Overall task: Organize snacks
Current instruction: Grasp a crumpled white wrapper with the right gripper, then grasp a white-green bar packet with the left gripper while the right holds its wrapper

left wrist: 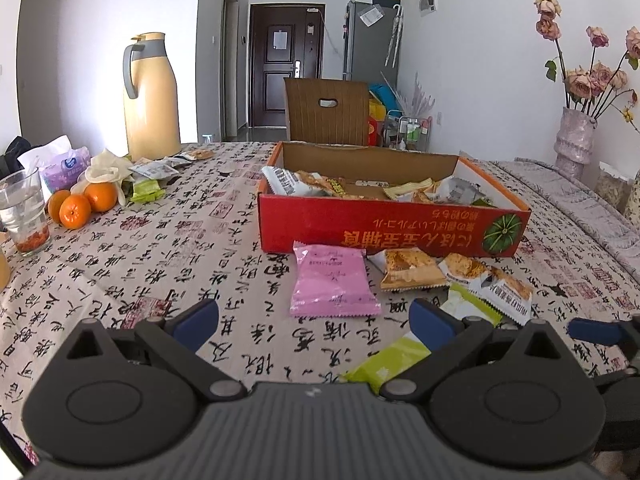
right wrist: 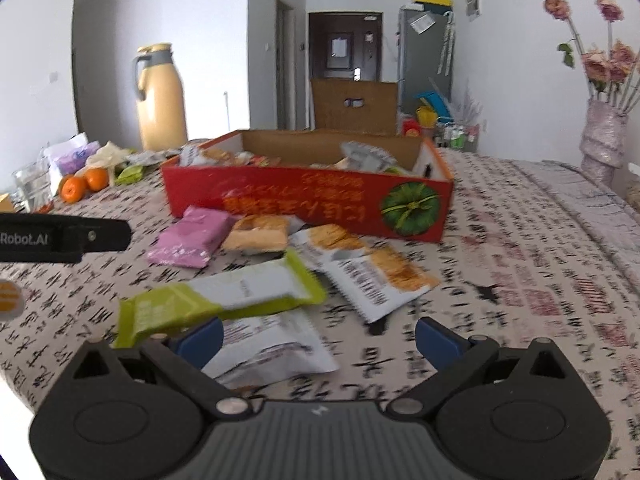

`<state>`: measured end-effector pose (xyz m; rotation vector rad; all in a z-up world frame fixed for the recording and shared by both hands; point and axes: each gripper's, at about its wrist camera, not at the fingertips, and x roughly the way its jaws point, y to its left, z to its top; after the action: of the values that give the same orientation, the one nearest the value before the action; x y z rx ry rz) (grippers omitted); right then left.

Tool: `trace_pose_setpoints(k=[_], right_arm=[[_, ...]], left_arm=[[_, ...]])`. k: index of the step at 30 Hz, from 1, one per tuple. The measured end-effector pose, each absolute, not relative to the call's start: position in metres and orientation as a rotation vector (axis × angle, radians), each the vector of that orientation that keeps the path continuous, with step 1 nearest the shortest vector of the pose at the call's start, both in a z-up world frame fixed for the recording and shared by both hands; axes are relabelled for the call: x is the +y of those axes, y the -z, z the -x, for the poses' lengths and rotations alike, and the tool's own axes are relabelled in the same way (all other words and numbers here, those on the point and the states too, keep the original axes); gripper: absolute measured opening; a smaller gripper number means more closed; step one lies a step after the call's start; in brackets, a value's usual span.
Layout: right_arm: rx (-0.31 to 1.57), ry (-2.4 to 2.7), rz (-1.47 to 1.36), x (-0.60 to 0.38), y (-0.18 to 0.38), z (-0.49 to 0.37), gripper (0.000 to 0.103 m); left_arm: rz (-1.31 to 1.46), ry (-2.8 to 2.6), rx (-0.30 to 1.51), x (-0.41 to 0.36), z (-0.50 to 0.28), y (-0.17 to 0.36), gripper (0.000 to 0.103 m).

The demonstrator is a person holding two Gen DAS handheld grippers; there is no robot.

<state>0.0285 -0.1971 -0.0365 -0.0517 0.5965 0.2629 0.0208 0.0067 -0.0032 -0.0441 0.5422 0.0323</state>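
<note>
Loose snack packets lying on the surface before a half-filled red box [left wrist: 384,224].
Both the left tool [left wrist: 314,318] and right tool [right wrist: 318,338] hover spread and empty, low over the green packet [right wrist: 224,300], presumably for pickup.

R gripper [right wrist: 318,336] is held open, empty, low over tablecloth [right wrist: 520,280]. Green/white pkt [right wrist: 224,300] is seen just ahead, overlapping white pkt [right wrist: 276,348]. Pink pkt [right wrist: 190,242] and orange pkts lie before red box [right wrist: 304,204].
</note>
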Motion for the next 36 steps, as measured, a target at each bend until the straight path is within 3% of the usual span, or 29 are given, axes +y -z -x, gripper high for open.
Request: trace_pose_setpoints(k=[5, 11, 13, 15, 17, 19, 36], right_arm=[[0.623, -0.292, 0.085, -0.176, 0.046, -0.034, 0.101], [0.649, -0.311, 0.077, -0.17, 0.054, -0.039, 0.084], [0.64, -0.317, 0.071, -0.171, 0.053, -0.037, 0.067], [0.634, -0.324, 0.064, -0.172, 0.051, -0.035, 0.038], [0.632, -0.333, 0.047, -0.176, 0.05, -0.032, 0.023], [0.626, -0.333, 0.033, -0.18, 0.048, -0.029, 0.018], [0.558, -0.221, -0.08, -0.244, 0.04, -0.023, 0.016]], left_arm=[[0.042, -0.032, 0.552, 0.012, -0.014, 0.007, 0.103], [0.053, -0.029, 0.549, 0.017, -0.01, 0.008, 0.103], [0.058, -0.026, 0.548, 0.018, -0.009, 0.008, 0.103], [0.06, -0.022, 0.548, 0.018, -0.009, 0.008, 0.103], [0.06, -0.017, 0.548, 0.017, -0.008, 0.008, 0.103], [0.056, -0.011, 0.549, 0.016, -0.009, 0.008, 0.103], [-0.099, 0.154, 0.66, -0.047, -0.052, 0.026, 0.103]])
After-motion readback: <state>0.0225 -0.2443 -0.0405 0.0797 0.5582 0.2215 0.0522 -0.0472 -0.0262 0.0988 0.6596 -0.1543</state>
